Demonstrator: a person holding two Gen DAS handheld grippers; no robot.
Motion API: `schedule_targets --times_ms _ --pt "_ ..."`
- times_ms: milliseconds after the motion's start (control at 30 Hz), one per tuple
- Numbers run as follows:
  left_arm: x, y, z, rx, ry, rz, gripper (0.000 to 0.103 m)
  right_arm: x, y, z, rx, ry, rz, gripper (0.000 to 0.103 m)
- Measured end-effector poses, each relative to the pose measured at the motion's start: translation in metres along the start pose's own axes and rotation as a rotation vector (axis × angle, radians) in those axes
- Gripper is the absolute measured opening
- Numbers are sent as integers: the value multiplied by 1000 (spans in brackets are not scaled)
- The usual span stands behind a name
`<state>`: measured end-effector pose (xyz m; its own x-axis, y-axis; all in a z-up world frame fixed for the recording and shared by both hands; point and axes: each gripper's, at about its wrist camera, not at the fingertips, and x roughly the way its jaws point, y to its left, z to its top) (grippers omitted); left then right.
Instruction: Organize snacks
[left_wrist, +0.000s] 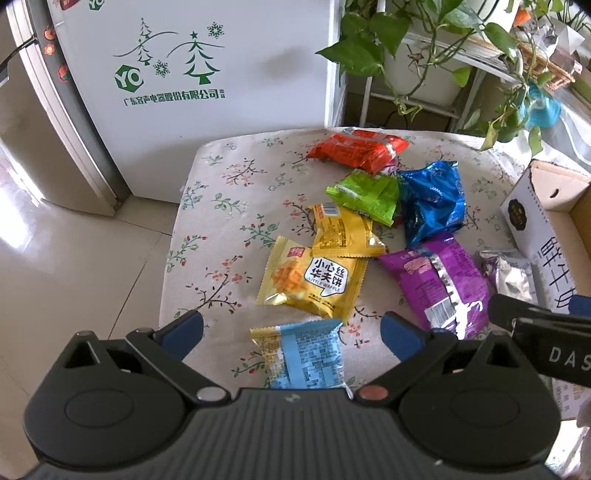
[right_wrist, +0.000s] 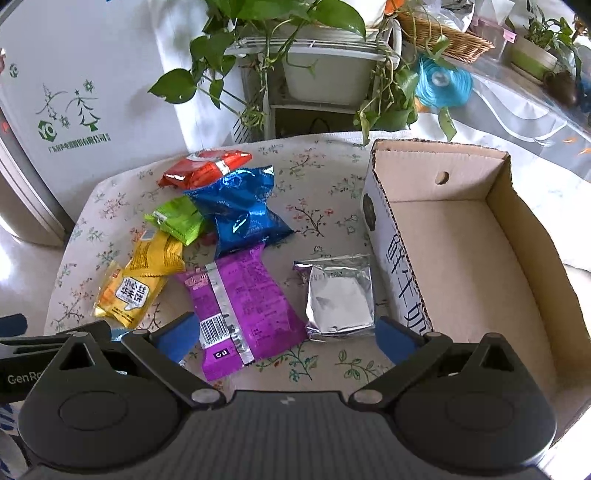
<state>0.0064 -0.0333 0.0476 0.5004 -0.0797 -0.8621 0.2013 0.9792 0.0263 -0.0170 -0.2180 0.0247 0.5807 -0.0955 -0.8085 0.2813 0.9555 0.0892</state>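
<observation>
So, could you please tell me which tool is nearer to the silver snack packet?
Right. The right tool hovers open just short of the silver snack packet, beside the cardboard box. The left tool sits farther left, over the light-blue packet.

So the open cardboard box sits empty on the floral worktop, and every snack is still outside it. Just beside its near wall lies a silver foil pack, flat. Next over, a purple packet lies back-side up, barcode showing. Beyond that a crinkled blue bag overlaps a green pack and a red one. Farthest from the box: two yellow waffle packs overlapping, plus a light-blue-backed pack between my left fingers.
</observation>
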Motion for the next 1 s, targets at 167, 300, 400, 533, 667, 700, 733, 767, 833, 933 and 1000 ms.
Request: schedule_targets --times_ms 167,300,400,533,667,700,733,767,833,933,1000 --pt "0 -1 -2 10 -5 21 101 1 2 1 -22 13 -14 103" --pt "0 -1 -3 16 -8 32 101 2 4 1 -41 16 -23 103" --pt "1 -1 -4 16 -7 33 101 2 5 1 -49 11 -30 103" --pt "1 -1 -4 18 -8 35 101 2 6 1 -51 11 -31 103" --pt "1 -1 -5 18 -8 38 101 2 7 1 -54 9 -33 103" --pt "2 -1 -5 18 -7 38 101 2 7 1 -56 9 -33 103" --pt "1 -1 -5 18 -8 38 101 2 8 1 -57 8 -33 103" --pt "2 -1 -5 18 -9 38 100 2 8 1 -59 8 -32 103" --pt "2 -1 -5 19 -8 40 100 3 8 0 -62 8 -31 103" --pt "2 0 -6 18 -6 42 100 3 9 0 -67 10 -31 103" --pt "3 1 -7 17 -6 43 100 3 9 1 -68 12 -29 103"
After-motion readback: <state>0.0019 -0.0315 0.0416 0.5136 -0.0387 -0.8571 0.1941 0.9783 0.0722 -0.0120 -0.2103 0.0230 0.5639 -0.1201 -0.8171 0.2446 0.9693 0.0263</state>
